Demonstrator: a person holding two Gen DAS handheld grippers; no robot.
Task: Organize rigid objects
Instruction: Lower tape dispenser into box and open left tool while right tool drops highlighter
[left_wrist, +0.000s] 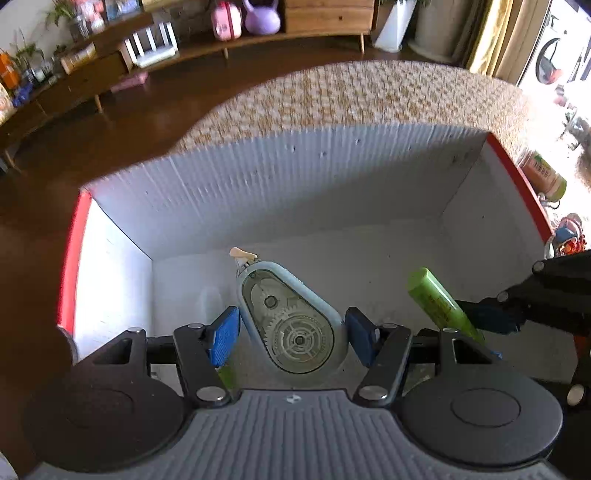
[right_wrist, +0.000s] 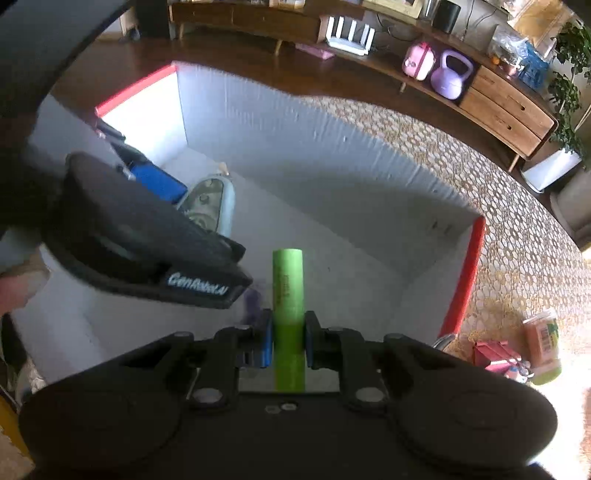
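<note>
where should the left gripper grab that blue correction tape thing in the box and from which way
Across the wide rounded body of the correction tape dispenser, pads on its two pale blue side edges, coming from the fat end behind it. The nose tapers to a thin tip, so it would likely slip there. The left gripper already straddles that part; whether its pads touch is unclear. Box wall blocks the front.

We see the right gripper (right_wrist: 288, 339) clamped on a green highlighter (right_wrist: 287, 295), blue pads (right_wrist: 265, 341) tight on both sides, barrel pointing away over the white box (right_wrist: 258, 122) with red-edged side walls. Left gripper (right_wrist: 147, 236) sits at the near left inside the box; a blue pad shows beside a correction tape dispenser (right_wrist: 212, 206), contact not clear. On the patterned mat to the right: a pink-and-green bottle (right_wrist: 543, 345) lying near a red item (right_wrist: 493, 354).
</note>
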